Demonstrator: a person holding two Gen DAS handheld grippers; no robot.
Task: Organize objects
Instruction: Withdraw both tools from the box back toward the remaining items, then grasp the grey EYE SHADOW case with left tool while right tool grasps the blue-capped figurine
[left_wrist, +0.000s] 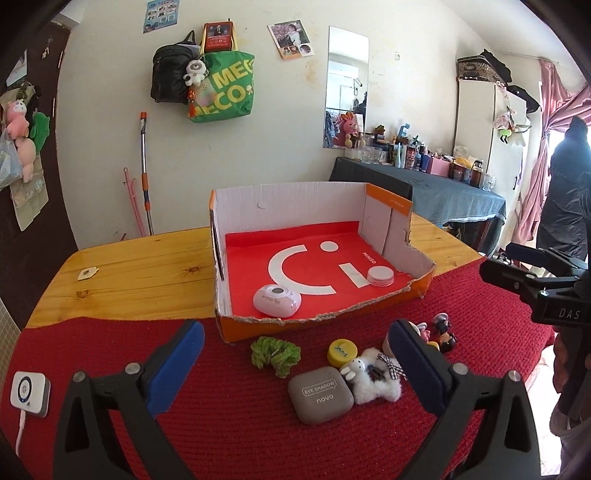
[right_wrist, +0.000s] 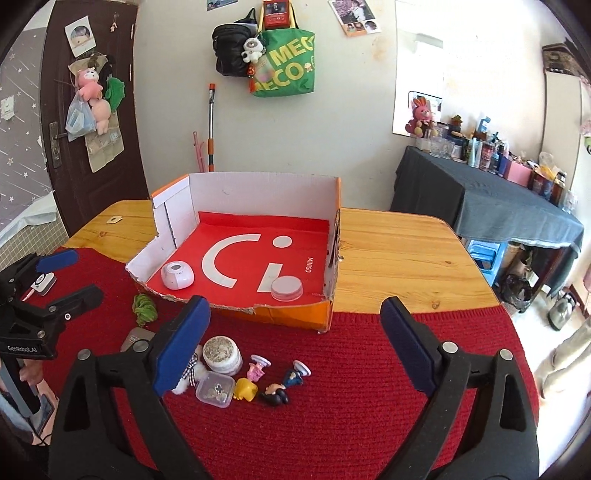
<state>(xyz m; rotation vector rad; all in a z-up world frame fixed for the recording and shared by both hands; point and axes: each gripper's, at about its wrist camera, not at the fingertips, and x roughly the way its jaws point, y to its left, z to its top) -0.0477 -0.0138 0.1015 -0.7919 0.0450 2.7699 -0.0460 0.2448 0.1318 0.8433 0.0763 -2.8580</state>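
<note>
An open orange cardboard box (left_wrist: 295, 206) (right_wrist: 258, 192) with a red floor stands on the table. Inside lie a pink-white oval case (left_wrist: 276, 301) (right_wrist: 177, 275) and a round white jar (left_wrist: 380, 276) (right_wrist: 287, 288). On the red mat in front lie a green scrunchie (left_wrist: 275, 352) (right_wrist: 144, 309), a yellow cap (left_wrist: 342, 352), a grey eye-shadow case (left_wrist: 320, 395), a white plush sheep (left_wrist: 373, 380), a round tin (right_wrist: 221, 353), a clear small box (right_wrist: 216, 392) and small figurines (right_wrist: 273, 384) (left_wrist: 443, 330). My left gripper (left_wrist: 299, 363) is open above the mat. My right gripper (right_wrist: 295, 345) is open, empty.
A white charger device (left_wrist: 29, 393) (right_wrist: 43, 283) lies at the mat's left edge. The wooden table (left_wrist: 140, 273) (right_wrist: 406, 266) extends beyond the mat. A side table with bottles (right_wrist: 498, 173) stands at the right. Bags hang on the wall.
</note>
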